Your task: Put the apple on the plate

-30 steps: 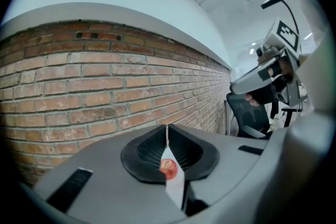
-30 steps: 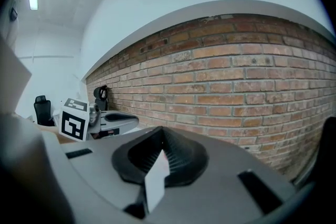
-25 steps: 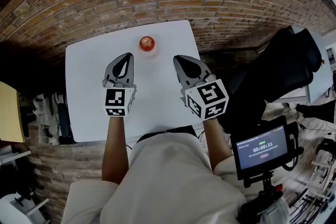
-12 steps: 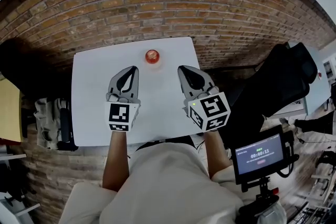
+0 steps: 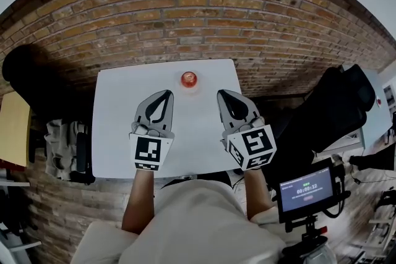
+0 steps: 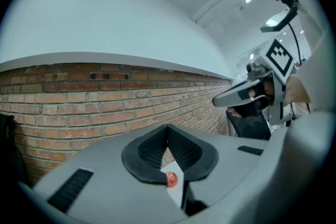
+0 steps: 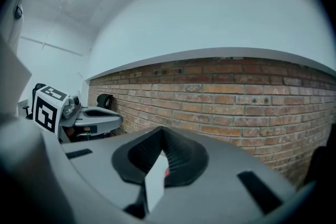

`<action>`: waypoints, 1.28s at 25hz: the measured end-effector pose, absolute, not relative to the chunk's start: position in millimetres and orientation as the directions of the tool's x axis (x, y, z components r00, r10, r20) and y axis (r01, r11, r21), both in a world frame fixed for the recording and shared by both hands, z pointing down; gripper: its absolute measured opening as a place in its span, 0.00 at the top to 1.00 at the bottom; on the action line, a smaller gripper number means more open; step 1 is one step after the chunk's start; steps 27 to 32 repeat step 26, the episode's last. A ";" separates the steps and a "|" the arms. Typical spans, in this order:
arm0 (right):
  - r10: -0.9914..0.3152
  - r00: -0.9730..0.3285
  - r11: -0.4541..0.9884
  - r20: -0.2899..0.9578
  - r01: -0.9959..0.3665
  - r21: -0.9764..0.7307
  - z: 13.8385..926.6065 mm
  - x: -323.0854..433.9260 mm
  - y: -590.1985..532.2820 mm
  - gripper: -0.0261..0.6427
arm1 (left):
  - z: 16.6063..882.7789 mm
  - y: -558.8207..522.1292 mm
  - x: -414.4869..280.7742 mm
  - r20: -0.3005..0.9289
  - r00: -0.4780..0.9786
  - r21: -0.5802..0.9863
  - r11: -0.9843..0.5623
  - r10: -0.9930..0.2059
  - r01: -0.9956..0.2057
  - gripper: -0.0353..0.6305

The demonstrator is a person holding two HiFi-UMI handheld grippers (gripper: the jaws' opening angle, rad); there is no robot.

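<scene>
If plated, apple (image 5: 189,78) beyond hand-held grippers (image 5: 166,93) (image 5: 221,94)

The apple (image 5: 189,78) lies at the table's (image 5: 117,127) far edge, before the wall (image 5: 198,21).

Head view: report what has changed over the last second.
The left gripper and right gripper have risen slightly over the white table, and the camera has shifted too. Both stay shut and empty. The apple stays put near the table's far edge, untouched.

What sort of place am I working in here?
Probably an indoor lab or recording workspace: a white table by a brick wall, and a timer screen on a stand beside the person.
</scene>
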State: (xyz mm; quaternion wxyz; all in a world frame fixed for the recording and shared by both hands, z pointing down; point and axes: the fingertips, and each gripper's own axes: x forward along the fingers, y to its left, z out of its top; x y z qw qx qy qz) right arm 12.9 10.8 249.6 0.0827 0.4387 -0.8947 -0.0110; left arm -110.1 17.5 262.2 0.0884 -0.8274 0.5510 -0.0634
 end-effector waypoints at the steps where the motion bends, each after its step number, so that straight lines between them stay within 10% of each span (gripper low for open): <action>1: -0.787 -0.601 0.615 0.140 -0.783 0.096 248.9 12.2 11.6 0.96 | 260.3 19.0 -110.7 0.005 0.384 -0.216 -0.376 -0.923 -0.901 0.94; 32: -0.783 -0.607 0.620 0.132 -0.777 0.108 244.0 15.4 17.5 0.96 | 253.1 25.2 -91.1 -0.020 0.424 -0.213 -0.410 -0.906 -0.887 0.94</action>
